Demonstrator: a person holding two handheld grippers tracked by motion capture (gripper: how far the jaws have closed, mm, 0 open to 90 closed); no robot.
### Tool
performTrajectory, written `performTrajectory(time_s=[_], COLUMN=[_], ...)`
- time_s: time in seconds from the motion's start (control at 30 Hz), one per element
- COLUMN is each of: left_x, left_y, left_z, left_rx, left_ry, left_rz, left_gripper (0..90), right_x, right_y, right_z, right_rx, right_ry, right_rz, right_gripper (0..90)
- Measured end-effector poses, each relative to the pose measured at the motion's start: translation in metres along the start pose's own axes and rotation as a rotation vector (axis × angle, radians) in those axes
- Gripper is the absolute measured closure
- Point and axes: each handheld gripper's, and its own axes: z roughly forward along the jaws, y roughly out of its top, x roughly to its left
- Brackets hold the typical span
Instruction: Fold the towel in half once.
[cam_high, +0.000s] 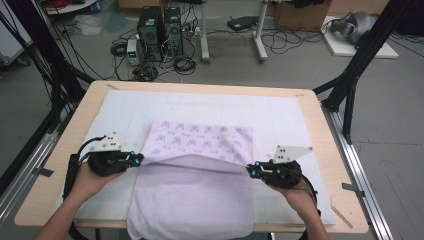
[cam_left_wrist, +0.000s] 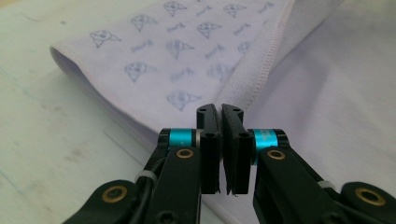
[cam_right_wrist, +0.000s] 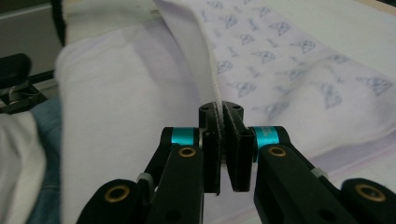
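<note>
1. While one lilac towel (cam_high: 200, 165) lies across the white-padded bench (cam_high: 310, 125), two grippers work it, one at each end of its folded-over edge.
2. Left gripper (cam_high: 140, 158): fingers (cam_left_wrist: 209, 140) pressed together, and the towel's stitched hem runs down to their tips. Whether cloth is actually pinched between them, I cannot tell.
3. Right gripper (cam_high: 249, 169): fingers (cam_right_wrist: 236, 144) clamped on the towel's white hem, which rises straight up from between them.
4. Beyond both sets of fingers, the printed side lies flat on the bench; the plain side hangs behind them, draping over the near bench edge.
</note>
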Motion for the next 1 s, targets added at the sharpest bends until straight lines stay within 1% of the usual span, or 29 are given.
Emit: performTrajectory(time_s=[0.03,0.07,0.1,0.13,0.17,0.2,0.27,0.3,0.33,0.4,0.43,0.47,0.5,0.53,0.6,0.63,0.67,0.7,0.77,0.8,0.83,0.87,0.9,0.93,0.97,1.0], left_x=[-0.002,-0.003,-0.003,-0.003,-0.003,-0.004,-0.005,-0.005,-0.005,-0.003,-0.003,-0.003,-0.004,-0.005,-0.008,-0.009,-0.009,-0.010,-0.010,-0.010,-0.011,-0.011,-0.011,-0.011,-0.011,-0.010], left_y=[-0.002,-0.002,-0.002,-0.001,0.000,0.001,0.002,0.001,-0.001,-0.008,-0.012,-0.015,-0.017,-0.018,-0.020,-0.021,-0.023,-0.025,-0.027,-0.028,-0.028,-0.029,-0.029,-0.030,-0.030,-0.030], left_z=[-0.003,-0.004,-0.005,-0.004,-0.002,0.001,0.009,0.013,0.016,0.024,0.027,0.030,0.033,0.035,0.038,0.039,0.039,0.039,0.037,0.035,0.033,0.032,0.030,0.028,0.027,0.026], left_rx=[-0.002,0.000,0.000,0.000,0.003,0.011,0.027,0.039,0.047,0.057,0.073,0.094,0.124,0.139,0.144,0.151,0.151,0.148,0.134,0.129,0.125,0.120,0.111,0.103,0.098,0.095], left_ry=[-0.006,-0.004,0.006,0.003,-0.002,0.003,-0.003,-0.003,-0.004,-0.019,-0.024,-0.031,-0.031,-0.029,-0.036,-0.040,-0.049,-0.054,-0.060,-0.063,-0.063,-0.067,-0.062,-0.056,-0.056,-0.059], left_rz=[-0.002,-0.004,-0.006,-0.012,-0.010,-0.001,0.008,0.017,0.018,0.002,0.001,0.004,0.017,0.033,0.040,0.042,0.037,0.034,0.024,0.029,0.023,0.025,0.019,0.012,0.000,-0.006], left_gripper=[83.0,76.8,70.2,63.9,60.7,58.1,57.3,57.8,59.4,61.8,63.5,64.0,65.1,65.3,68.5,68.7,69.5,72.1,73.5,76.9,79.1,78.8,75.5,68.4,62.2,58.8], right_x=[0.006,0.008,0.010,0.009,0.008,0.005,0.001,-0.001,-0.003,-0.006,-0.006,-0.005,-0.003,-0.002,0.000,0.001,0.002,0.003,0.007,0.010,0.012,0.014,0.015,0.016,0.016,0.015], right_y=[-0.002,-0.002,-0.002,-0.001,-0.001,0.000,0.000,0.000,-0.002,-0.005,-0.007,-0.009,-0.011,-0.012,-0.016,-0.018,-0.020,-0.021,-0.024,-0.025,-0.025,-0.026,-0.027,-0.028,-0.029,-0.031], right_z=[-0.004,-0.006,-0.007,-0.007,-0.006,-0.004,0.005,0.010,0.016,0.026,0.031,0.035,0.039,0.042,0.047,0.049,0.050,0.051,0.052,0.052,0.052,0.052,0.053,0.053,0.054,0.055], right_rx=[-0.010,-0.026,-0.022,-0.010,-0.007,0.003,0.027,0.044,0.059,0.068,0.081,0.101,0.111,0.126,0.143,0.152,0.156,0.158,0.162,0.156,0.161,0.167,0.176,0.182,0.186,0.175], right_ry=[0.018,0.038,0.042,0.035,0.025,0.014,0.002,-0.001,-0.004,0.026,0.034,0.044,0.048,0.055,0.065,0.069,0.074,0.077,0.099,0.112,0.124,0.127,0.124,0.125,0.122,0.128], right_rz=[0.002,0.003,0.025,0.026,0.027,0.033,0.030,0.032,0.028,0.047,0.046,0.040,0.034,0.036,0.031,0.037,0.035,0.037,0.040,0.045,0.039,0.026,0.012,0.005,0.012,0.018], right_gripper=[79.2,70.4,65.1,63.7,62.2,61.1,60.1,59.6,59.6,59.6,59.6,59.6,59.6,59.6,59.4,58.5,57.6,56.5,55.9,56.4,57.8,60.5,62.8,62.9,62.1,61.1])
